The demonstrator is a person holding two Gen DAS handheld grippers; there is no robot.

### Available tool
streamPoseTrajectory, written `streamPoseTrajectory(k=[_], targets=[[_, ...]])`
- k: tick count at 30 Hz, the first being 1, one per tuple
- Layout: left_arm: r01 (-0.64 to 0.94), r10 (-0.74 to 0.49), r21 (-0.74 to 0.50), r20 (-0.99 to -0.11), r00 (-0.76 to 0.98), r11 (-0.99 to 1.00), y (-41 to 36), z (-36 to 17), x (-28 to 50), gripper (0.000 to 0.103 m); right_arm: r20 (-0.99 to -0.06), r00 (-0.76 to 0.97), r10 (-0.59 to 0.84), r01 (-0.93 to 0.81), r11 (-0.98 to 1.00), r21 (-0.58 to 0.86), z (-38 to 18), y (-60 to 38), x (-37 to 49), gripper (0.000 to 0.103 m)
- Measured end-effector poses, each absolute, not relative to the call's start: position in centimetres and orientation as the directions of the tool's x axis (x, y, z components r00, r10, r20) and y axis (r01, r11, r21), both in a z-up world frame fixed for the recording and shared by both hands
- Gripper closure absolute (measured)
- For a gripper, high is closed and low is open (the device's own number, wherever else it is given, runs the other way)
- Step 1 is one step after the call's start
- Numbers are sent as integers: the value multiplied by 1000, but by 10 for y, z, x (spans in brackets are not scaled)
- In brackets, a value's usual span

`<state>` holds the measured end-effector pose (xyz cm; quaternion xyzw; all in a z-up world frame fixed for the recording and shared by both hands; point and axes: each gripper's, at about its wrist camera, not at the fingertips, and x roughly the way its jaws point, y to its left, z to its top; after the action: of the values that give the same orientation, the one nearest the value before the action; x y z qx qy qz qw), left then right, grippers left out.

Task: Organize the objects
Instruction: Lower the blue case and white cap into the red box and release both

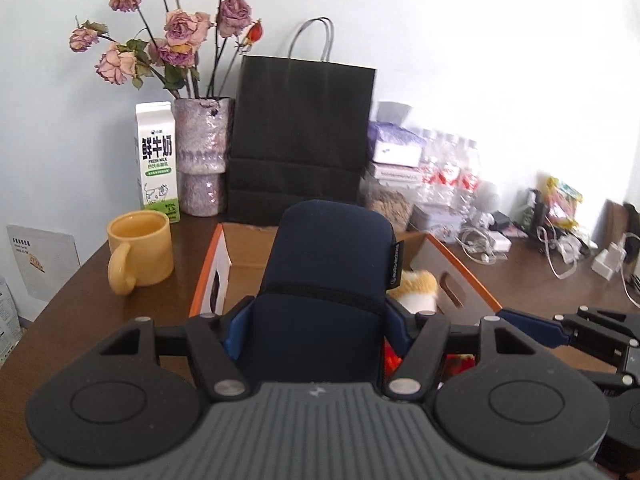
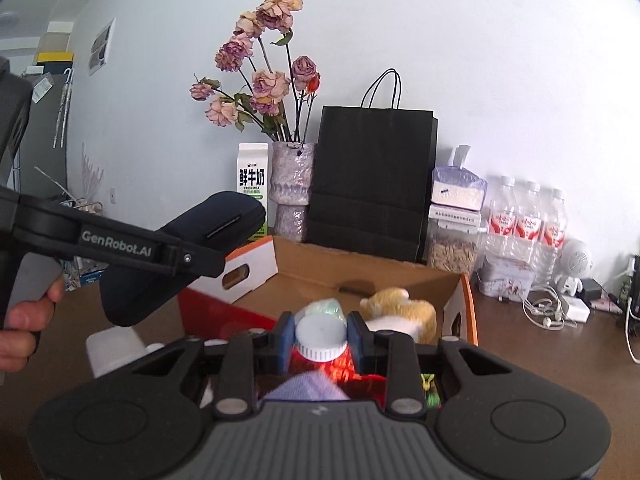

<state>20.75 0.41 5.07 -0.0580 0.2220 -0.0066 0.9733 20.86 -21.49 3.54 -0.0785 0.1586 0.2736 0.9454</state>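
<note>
The table (image 1: 92,280) looked like dark wood with a dull sheen. On it, the cardboard box (image 2: 360,276) was matt brown inside, with glossy white and orange outer faces. Behind the box stood a matt black paper bag (image 1: 300,128); left of it were a rough, speckled vase (image 1: 202,160) and a smooth glazed yellow mug (image 1: 142,250). The navy case (image 1: 324,280) over the box looked like soft matt cloth.
</note>
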Motion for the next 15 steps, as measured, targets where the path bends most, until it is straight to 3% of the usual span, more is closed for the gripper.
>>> streamPoseTrajectory(k=[15], targets=[[-162, 102, -93, -459, 882, 982, 27, 24, 308, 37, -410, 778, 477, -538, 842, -41, 26, -161, 336, 76]])
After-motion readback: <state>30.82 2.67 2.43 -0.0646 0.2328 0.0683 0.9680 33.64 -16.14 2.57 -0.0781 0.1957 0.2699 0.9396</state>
